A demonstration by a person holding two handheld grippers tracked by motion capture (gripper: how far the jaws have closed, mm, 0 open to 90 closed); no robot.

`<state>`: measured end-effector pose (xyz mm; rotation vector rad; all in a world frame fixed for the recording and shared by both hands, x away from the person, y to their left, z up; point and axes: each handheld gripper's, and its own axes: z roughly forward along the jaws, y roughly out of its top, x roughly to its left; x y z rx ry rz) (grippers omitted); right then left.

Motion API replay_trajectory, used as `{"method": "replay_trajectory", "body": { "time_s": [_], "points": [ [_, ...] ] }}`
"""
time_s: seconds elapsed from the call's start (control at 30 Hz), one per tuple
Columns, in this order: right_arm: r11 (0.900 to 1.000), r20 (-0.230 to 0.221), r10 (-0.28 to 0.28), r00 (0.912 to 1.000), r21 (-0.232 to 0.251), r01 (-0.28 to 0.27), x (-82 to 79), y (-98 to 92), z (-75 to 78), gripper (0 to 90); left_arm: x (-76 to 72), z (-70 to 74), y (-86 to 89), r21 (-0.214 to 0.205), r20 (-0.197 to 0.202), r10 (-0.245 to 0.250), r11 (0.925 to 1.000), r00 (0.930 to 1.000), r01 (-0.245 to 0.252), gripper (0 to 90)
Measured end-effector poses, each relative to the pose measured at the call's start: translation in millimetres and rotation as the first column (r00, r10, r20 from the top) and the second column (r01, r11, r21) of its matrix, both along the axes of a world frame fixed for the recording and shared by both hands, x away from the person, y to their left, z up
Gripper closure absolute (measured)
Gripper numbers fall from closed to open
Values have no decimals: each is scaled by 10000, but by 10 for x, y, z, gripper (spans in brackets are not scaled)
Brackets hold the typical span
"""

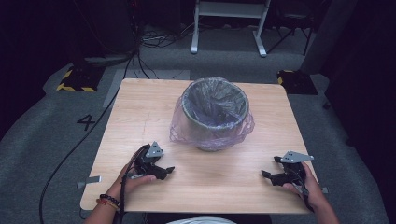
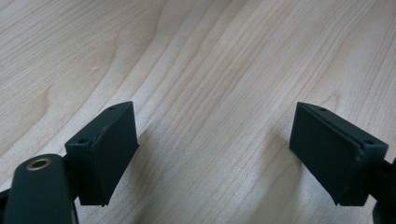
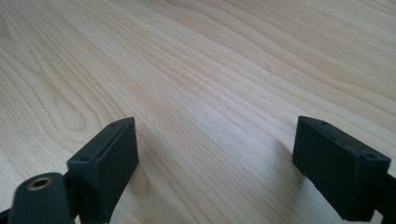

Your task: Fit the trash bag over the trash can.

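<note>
A grey waste bin (image 1: pixel 215 112) lined with a clear purplish plastic bag (image 1: pixel 180 128) stands on the wooden table (image 1: pixel 140 107), a little behind its middle. My left gripper (image 1: pixel 169 171) rests near the front left of the table, open, jaws pointing right toward the centre. My right gripper (image 1: pixel 265 175) rests near the front right, open, jaws pointing left. In the left gripper view the left gripper (image 2: pixel 215 154) has wide-apart jaws with bare wood between them. The right gripper view has the right gripper (image 3: pixel 215 163) the same way, nothing held.
The bin's bag spills over the rim and onto the table around its base. Black cables (image 1: pixel 88 135) run across the grey floor at the left. A white frame (image 1: pixel 229 23) and dark equipment stand behind the table.
</note>
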<state>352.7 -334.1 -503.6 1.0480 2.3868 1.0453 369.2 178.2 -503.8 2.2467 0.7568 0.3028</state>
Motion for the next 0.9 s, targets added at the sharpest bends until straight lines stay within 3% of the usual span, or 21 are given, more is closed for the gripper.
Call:
{"method": "replay_trajectory", "body": {
  "time_s": [0.3, 0.9],
  "points": [
    [9990, -22, -447, 9990, 36, 447, -61, -147, -2, 141, -4, -1, 0, 3, 25, 40, 10000, 10000, -40, 149],
    [9965, -119, -831, 9965, -52, 830, -40, -136, -7, 80, -1, -1, 2, 2, 16, 6, 10000, 10000, -6, 149]
  ]
}}
